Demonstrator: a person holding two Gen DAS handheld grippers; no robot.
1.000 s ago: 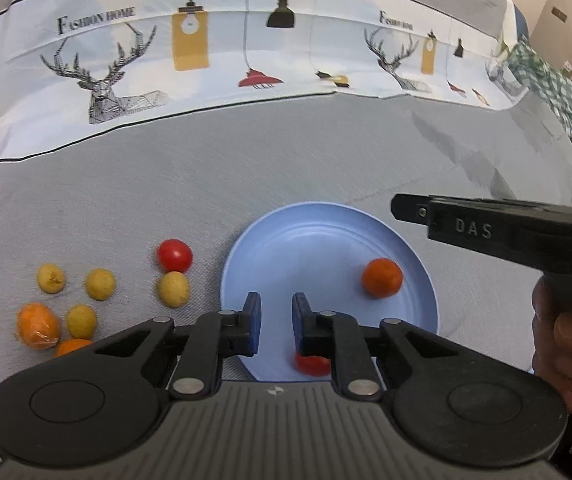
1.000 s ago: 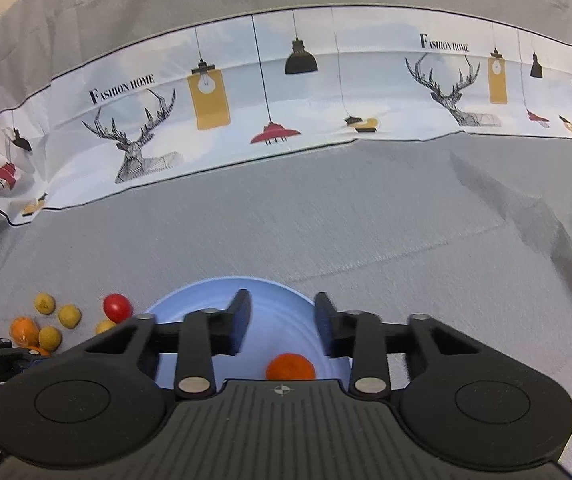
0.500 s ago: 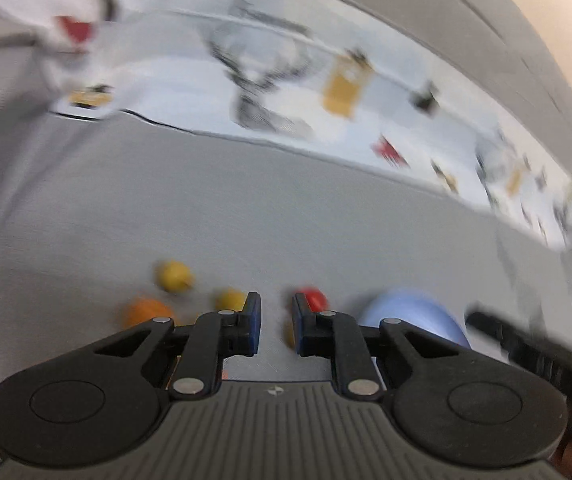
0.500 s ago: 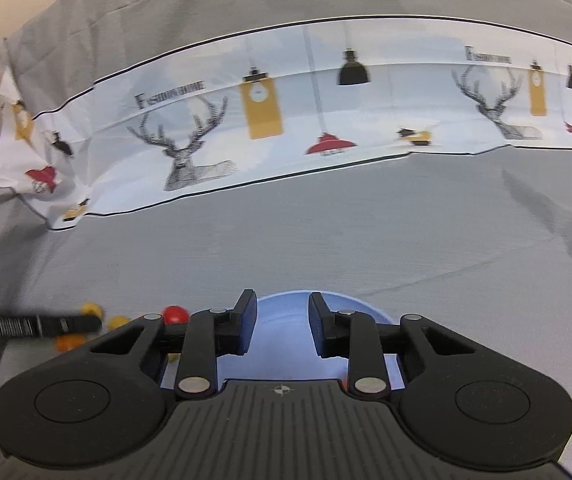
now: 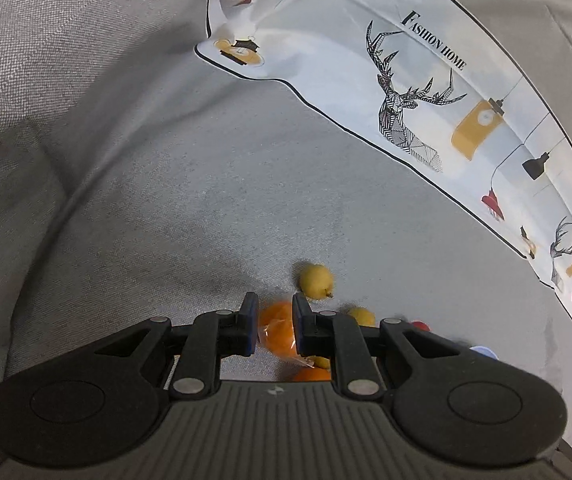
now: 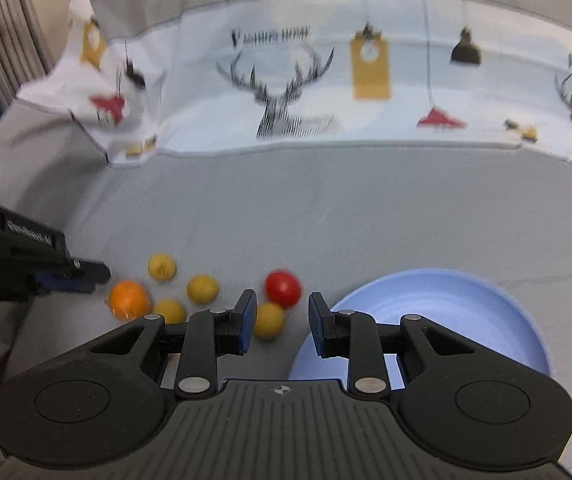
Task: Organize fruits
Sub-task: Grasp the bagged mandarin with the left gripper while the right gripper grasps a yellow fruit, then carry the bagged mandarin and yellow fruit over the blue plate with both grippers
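- The loose fruit lies in a cluster on the grey cloth (image 6: 325, 216), left of the blue plate (image 6: 497, 320) in the right wrist view; the plate sits at the lower right of that frame.
- In the left wrist view the left gripper (image 5: 274, 326) hangs right over the wrapped orange (image 5: 276, 330), which shows low in the frame through the gap between its fingers. The jaws stand nearly together with a narrow gap, and nothing is pinched.
- From the right wrist view, the same orange (image 6: 128, 300) sits just below and right of the left gripper's tip at the left edge.
- The right gripper (image 6: 278, 324) is also drawn in close and empty; the red tomato (image 6: 283, 288) and a yellow fruit (image 6: 269, 320) show between its fingers, lying beyond them.
- Judgement: the left hand is nearer the orange, but its jaws look too narrow for the fruit and would have to spread first.
- The orange is round, so no grip axis matters.
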